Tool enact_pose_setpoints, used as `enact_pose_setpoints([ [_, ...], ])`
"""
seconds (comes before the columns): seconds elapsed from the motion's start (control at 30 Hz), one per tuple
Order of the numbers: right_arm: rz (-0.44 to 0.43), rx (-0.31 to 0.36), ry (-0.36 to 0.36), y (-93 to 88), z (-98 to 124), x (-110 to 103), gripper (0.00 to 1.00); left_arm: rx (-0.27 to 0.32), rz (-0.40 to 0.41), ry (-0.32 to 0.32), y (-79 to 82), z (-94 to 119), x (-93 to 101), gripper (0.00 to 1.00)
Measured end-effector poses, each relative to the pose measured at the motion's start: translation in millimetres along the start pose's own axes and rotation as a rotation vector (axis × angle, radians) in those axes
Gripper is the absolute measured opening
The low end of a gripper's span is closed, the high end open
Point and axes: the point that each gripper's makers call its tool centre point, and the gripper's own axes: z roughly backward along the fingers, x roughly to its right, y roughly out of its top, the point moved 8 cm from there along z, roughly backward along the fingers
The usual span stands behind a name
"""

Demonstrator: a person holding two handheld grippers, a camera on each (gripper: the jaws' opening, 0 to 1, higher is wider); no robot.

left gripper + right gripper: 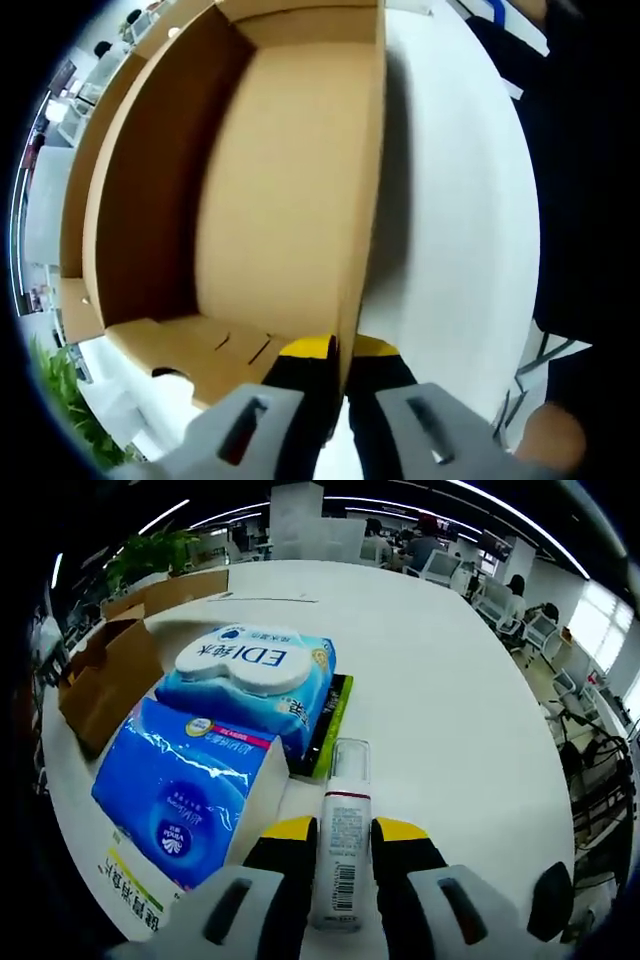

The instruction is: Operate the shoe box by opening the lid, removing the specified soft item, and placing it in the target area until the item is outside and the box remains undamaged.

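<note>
- Brown cardboard takes up most of my left gripper view: the shoe box (270,190) lies open on the white bench (455,230), its inside bare as far as I can see.
- My left hand-held gripper (341,352) is pinched narrow on the near edge of the box's right wall, one yellow-tipped jaw inside the wall and one outside.
- Left of the jaws, a slotted cardboard flap (190,350) sticks out at the near end of the box.
- In my right gripper view, the box (105,675) sits at the far left of the bench (440,670), well apart from the soft packs.
- Nearer me lies a blue tissue pack (180,790), and just beyond it, touching, a wet-wipes pack (255,680) with a white lid.
- A dark, green-edged flat item (328,725) shows from under the wipes pack on its right side.
- My right hand-held gripper (341,832) holds a slim white bottle (343,825) with a clear cap between its jaws, the cap pointing away from me.
</note>
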Motion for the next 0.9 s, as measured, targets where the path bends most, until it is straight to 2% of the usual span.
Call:
enact_pose_setpoints([
  [0.07,-0.005,0.009,-0.017,1.8,1.2,1.2,0.24,0.0,-0.001,0.0,-0.1,0.1,0.1,0.03],
  [0.17,0.066,0.032,-0.05,7.0,5.4,1.5,0.26,0.001,0.0,-0.001,-0.2,0.2,-0.2,0.03],
  [0.23,0.085,0.034,-0.047,8.1,9.6,-2.0,0.27,0.001,0.001,-0.003,-0.2,0.2,-0.5,0.03],
  [0.47,0.071,0.08,-0.047,14.4,16.8,-0.5,0.33,0.0,0.009,-0.013,-0.1,0.2,-1.5,0.03],
  [0.6,0.072,0.093,-0.071,16.0,21.6,1.3,0.33,0.001,0.011,-0.011,0.0,0.2,-1.4,0.03],
  [0.9,0.056,0.165,-0.113,25.4,42.8,4.7,0.37,0.0,0.015,0.003,0.9,0.2,3.1,0.03],
])
